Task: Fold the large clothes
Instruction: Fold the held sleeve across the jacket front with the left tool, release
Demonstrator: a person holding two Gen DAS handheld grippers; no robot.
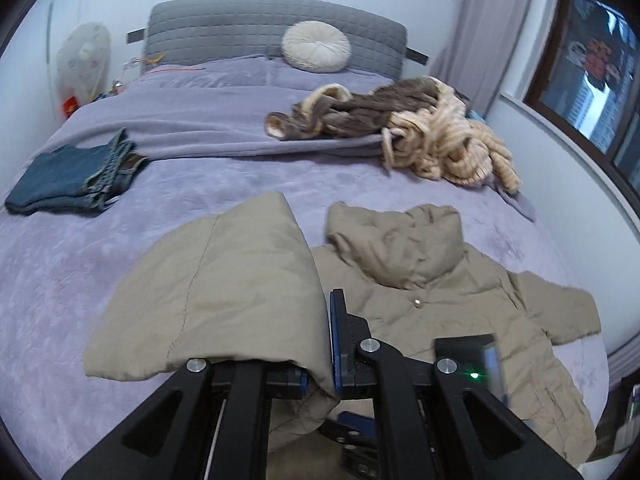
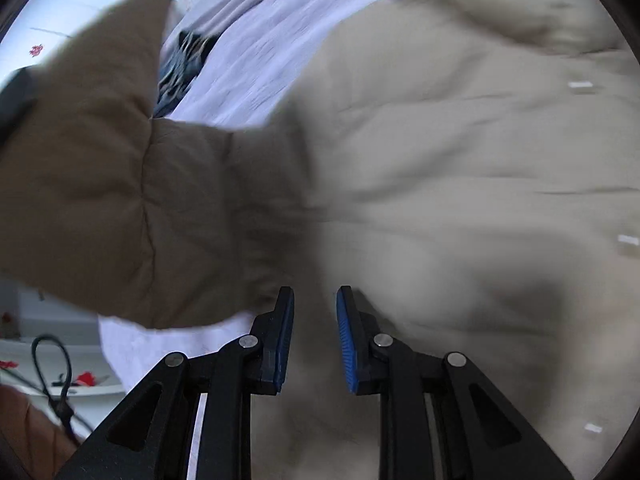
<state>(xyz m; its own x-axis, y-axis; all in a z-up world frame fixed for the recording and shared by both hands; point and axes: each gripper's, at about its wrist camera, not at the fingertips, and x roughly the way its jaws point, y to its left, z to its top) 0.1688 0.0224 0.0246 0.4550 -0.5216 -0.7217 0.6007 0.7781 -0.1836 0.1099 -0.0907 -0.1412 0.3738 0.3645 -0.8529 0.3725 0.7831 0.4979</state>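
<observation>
A beige padded jacket (image 1: 432,304) lies spread on the purple bed (image 1: 224,184), hood toward the headboard. My left gripper (image 1: 326,344) is shut on the jacket's left sleeve (image 1: 224,292) and holds it lifted; the sleeve drapes over and hides the left finger. In the right wrist view the jacket (image 2: 460,168) fills most of the frame, with the lifted sleeve (image 2: 120,184) at the left. My right gripper (image 2: 315,336) is open just above the jacket's body, with nothing between its blue pads.
Folded blue jeans (image 1: 76,176) lie at the bed's left. A brown and cream knit pile (image 1: 404,128) lies at the back right. A round cushion (image 1: 316,46) leans on the grey headboard. A window and curtain stand on the right.
</observation>
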